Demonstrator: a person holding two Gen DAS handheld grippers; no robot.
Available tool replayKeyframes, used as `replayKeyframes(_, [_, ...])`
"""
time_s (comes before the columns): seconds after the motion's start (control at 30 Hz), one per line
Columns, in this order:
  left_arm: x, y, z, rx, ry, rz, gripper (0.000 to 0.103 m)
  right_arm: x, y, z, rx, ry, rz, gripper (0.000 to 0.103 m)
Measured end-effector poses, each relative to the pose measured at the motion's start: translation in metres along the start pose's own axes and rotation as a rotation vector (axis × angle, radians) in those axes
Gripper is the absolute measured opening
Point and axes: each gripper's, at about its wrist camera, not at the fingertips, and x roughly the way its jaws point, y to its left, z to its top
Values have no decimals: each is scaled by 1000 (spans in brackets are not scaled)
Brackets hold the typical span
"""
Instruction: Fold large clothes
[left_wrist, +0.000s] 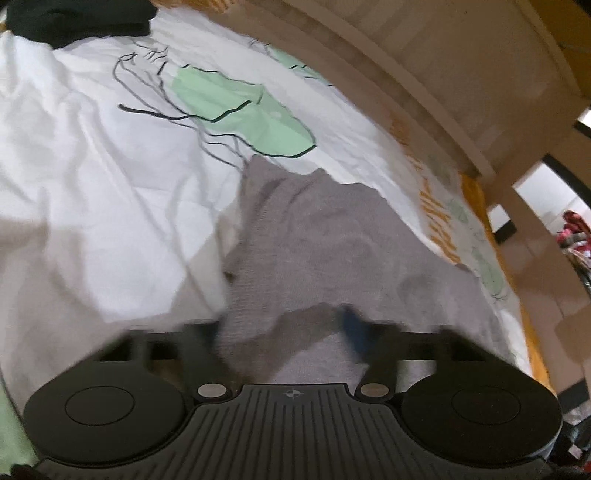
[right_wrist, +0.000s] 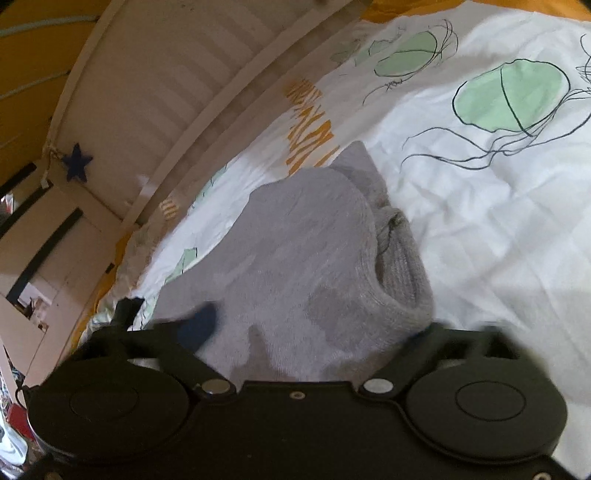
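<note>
Right wrist: grey garment (right_wrist: 295, 266) on bedcover (right_wrist: 480, 221)

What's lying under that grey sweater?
The grey sweater lies on a white bedsheet printed with green jellyfish. The sheet shows all around the sweater; the part beneath it is covered, so anything else there can't be seen.

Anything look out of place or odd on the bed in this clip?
Nothing damaged or spilled. The grey knit garment lies bunched and rumpled on the jellyfish-print sheet, ribbed opening gaping, not yet flat. A dark garment sits crumpled at the bed's far corner.
</note>
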Motion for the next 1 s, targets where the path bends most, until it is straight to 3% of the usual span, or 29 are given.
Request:
replayKeyframes(0.03, [-1,1,1,-8,5,-1,19,3,-5,-1,36,16,-23,24])
replayKeyframes(0.27, [-21,0,10,-10,-3,-88,12,-6,3,2,44,-6,-33,15])
replayKeyframes(0.53, [-58,-4,8,2,25,-167,11,-42,22,6,25,-30,-17,15])
replayKeyframes(0.73, [-89,7,-10,20,110,-188,11,-94,20,-7,45,-8,-20,14])
replayKeyframes(0.8, [-93,14,-19,25,150,-163,11,-113,13,-14,60,17,-36,14])
replayKeyframes(0.83, [-92,18,-22,39,160,-123,11,-122,8,-18,72,31,-49,9])
replayKeyframes(0.9, [-89,27,-26,76,161,-2,12,-132,-2,-25,74,80,-88,7])
replayKeyframes(1.0, [-87,41,-24,-19,140,15,12,-138,-12,-32,88,123,-120,15])
